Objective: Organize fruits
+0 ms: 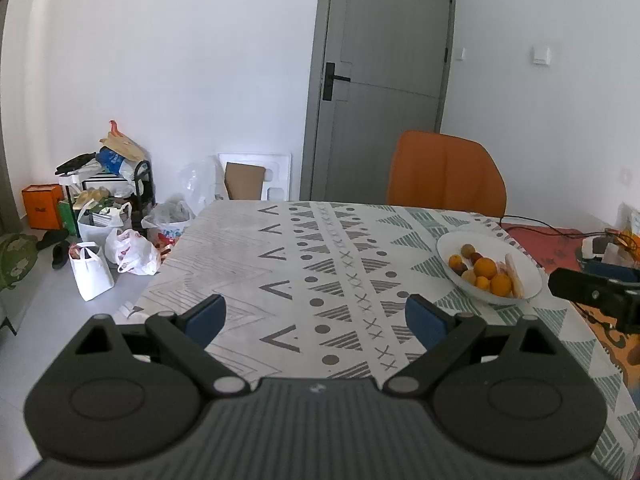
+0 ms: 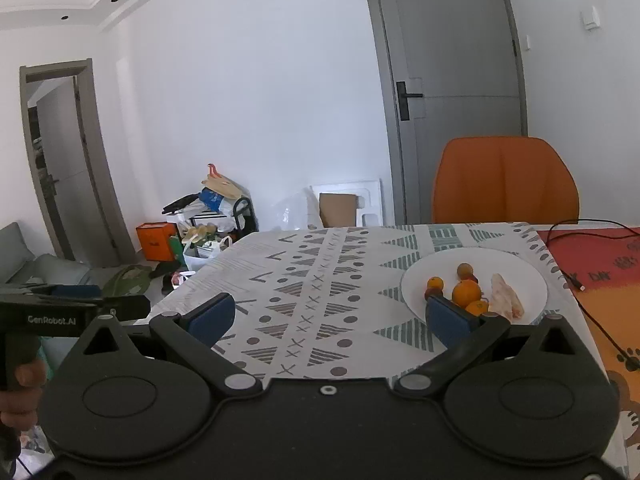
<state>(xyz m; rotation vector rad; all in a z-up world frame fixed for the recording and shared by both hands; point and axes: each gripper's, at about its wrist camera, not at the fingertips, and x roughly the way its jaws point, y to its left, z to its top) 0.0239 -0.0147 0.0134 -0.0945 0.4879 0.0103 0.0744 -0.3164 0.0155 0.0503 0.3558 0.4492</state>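
So, fruits (image 2: 466, 292) all piled in white bowl (image 2: 528, 276), right side of surface (image 1: 280, 248), nothing loose on cloth. Could be sorted already, could be pile waiting to get split, can't call it. Right claw (image 2: 332, 316) spread wide, empty, bowl just ahead off its right finger. Left claw (image 1: 316, 316) also wide, empty, bowl well off to its right. Right hand clearly nearer. Pale long thing (image 2: 506, 300) in bowl lies pointing away from camera.

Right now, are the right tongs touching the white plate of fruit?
Apart. In the left wrist view the right tongs hang in the air beside the white plate, with patterned tablecloth showing between them. Both tongs stand open and empty.
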